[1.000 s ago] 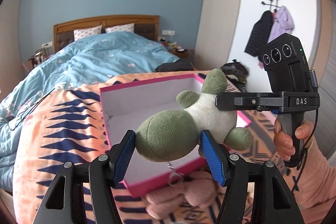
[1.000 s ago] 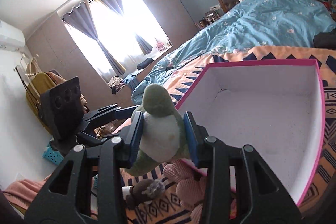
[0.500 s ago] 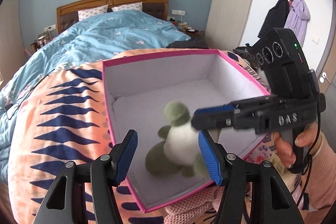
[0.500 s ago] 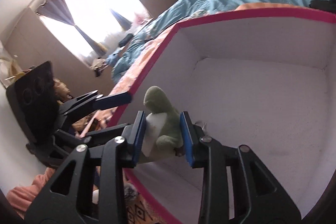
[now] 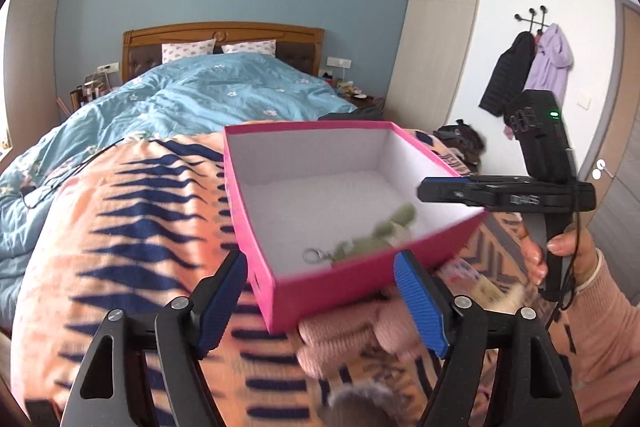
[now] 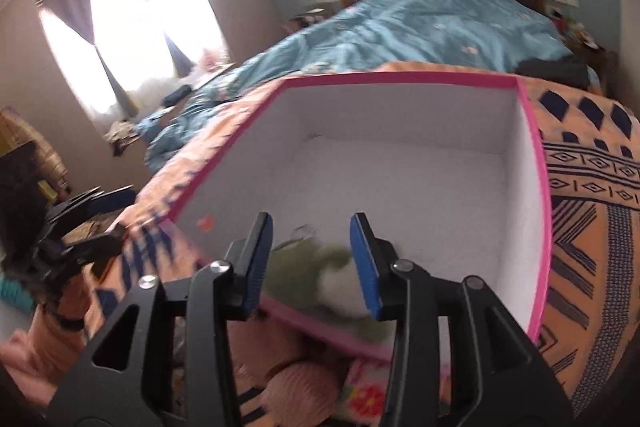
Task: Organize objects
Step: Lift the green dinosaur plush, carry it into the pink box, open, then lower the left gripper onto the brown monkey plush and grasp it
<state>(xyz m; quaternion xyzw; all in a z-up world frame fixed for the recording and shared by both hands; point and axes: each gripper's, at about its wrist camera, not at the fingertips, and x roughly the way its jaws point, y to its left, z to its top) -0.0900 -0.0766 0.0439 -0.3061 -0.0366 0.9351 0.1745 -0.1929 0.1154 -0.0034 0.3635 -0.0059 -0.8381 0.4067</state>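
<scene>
A green and white plush toy lies inside the pink box near its front wall; it also shows blurred in the right wrist view. The box has a white inside and sits on an orange patterned blanket. My right gripper is open and empty just above the toy; in the left wrist view it hovers over the box's right edge. My left gripper is open and empty in front of the box.
A pink knitted item and a grey furry thing lie on the blanket in front of the box. A bed with a blue duvet lies behind. Coats hang on the right wall.
My right gripper carried the plush toy into the box and opened, dropping it there. My left gripper let go earlier and pulled back in front of the box.
</scene>
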